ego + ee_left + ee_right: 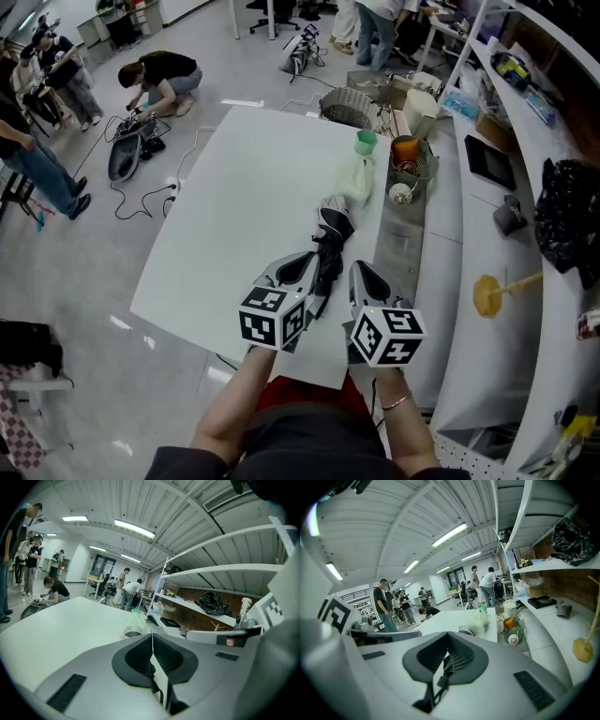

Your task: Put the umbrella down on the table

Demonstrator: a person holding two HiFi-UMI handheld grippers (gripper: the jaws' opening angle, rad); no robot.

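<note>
Looking down from the head view, finds a folded black-and-white umbrella (330, 234) lying flat on the white table (244, 206), close to its 3 o'clock edge and stretched from 12 to 6 o'clock. Meets the left gripper (302, 267) at the umbrella's 6 o'clock end, touching it from 8 o'clock. Places the right gripper (364, 278) just beside that same end, at 3 o'clock of it. Shows a pale plastic bag (354, 178) just past the umbrella's 12 o'clock tip.

Turning to the left gripper view, sees that gripper's (152, 637) jaws pressed together, pinching a white fold of the umbrella (158, 674) with a black strap beside it. Shows the table (61, 630) spreading toward 10 o'clock and the bag (136, 623) at 12 o'clock.

Moving to the right gripper view, finds that gripper's (449, 637) jaws closed at the tips on a black cord (442, 681) with a small toggle, running toward 7 o'clock between the pads. Cannot tell whether the cord belongs to the umbrella. Catches the umbrella's far end (465, 630) ahead at 12 o'clock on the table (454, 618), just before the bag (478, 619).
</note>
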